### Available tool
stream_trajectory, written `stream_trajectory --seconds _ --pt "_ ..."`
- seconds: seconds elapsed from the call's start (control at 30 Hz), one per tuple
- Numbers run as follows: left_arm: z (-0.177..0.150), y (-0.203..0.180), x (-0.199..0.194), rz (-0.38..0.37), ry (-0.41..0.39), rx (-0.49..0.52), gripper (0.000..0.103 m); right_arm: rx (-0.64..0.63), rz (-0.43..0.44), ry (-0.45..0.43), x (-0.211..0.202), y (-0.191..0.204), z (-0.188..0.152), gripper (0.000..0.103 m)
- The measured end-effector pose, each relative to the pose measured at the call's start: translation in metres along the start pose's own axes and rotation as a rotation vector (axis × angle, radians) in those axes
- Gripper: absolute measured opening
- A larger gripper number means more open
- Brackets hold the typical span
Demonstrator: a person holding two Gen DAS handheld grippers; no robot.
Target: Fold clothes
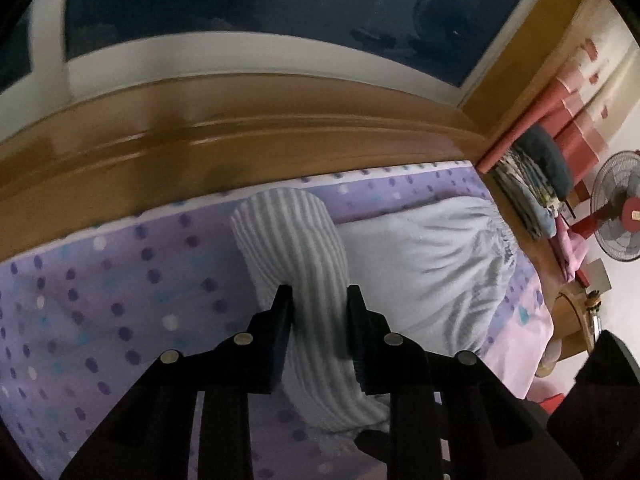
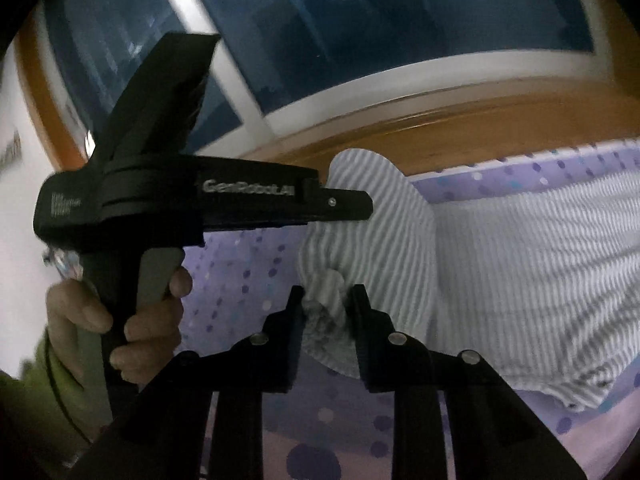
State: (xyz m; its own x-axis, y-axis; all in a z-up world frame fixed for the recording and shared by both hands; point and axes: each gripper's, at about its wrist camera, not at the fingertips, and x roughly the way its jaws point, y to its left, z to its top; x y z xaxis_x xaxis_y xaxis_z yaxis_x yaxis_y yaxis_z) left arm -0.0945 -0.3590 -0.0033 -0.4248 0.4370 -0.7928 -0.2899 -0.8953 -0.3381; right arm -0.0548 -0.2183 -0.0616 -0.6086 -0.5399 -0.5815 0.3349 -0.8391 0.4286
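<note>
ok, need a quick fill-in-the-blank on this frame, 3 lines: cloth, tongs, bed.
1. The garment pinched in both tongs has a ____ pattern.
2. The bedsheet under it is purple with ____.
3. In the right wrist view, the left tongs are held by a hand in a ____ sleeve.
4. The right tongs are shut on the ____.

Missing words: striped; dots; green; garment

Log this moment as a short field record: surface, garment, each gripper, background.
surface: bed with purple dotted sheet
garment: grey-and-white striped garment, one end lifted off the sheet, the rest lying on it
left gripper: shut on a striped fold
right gripper: shut on a bunched striped edge
left hand: around the left gripper's handle
background: wooden headboard, standing fan
</note>
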Motion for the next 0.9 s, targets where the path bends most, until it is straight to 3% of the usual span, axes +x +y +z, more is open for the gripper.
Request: stream_trajectory --seconds 0.2,0.43,0.67,0.73,0.83,0.9 --pt "0.016 -0.047 0.028 -0.006 0.036 0.046 0.026 0.145 0.025 -0.035 -0.021 -0.045 0.003 0.022" --pt "0.021 -0.076 0.058 -0.033 0.103 0.049 0.028 0.267 -0.012 -0.019 -0.027 -0.108 0.0 0.022" --pt "0.019 -0.089 0.051 -0.022 0.074 0.098 0.028 0.354 -0.083 0.048 -0.022 -0.152 -0.013 0.023" --pt "0.013 -0.084 0.05 -0.006 0.084 0.098 0.028 0.349 -0.101 0.048 -0.027 -0.154 -0.009 0.023" --pt "-0.006 -0.075 0.049 0.015 0.103 0.103 0.028 0.25 -0.155 0.02 -0.044 -0.143 0.004 0.023" --pt "-0.018 -0.072 0.048 0.029 0.11 0.11 0.028 0.164 -0.137 0.013 -0.051 -0.13 0.015 0.023"
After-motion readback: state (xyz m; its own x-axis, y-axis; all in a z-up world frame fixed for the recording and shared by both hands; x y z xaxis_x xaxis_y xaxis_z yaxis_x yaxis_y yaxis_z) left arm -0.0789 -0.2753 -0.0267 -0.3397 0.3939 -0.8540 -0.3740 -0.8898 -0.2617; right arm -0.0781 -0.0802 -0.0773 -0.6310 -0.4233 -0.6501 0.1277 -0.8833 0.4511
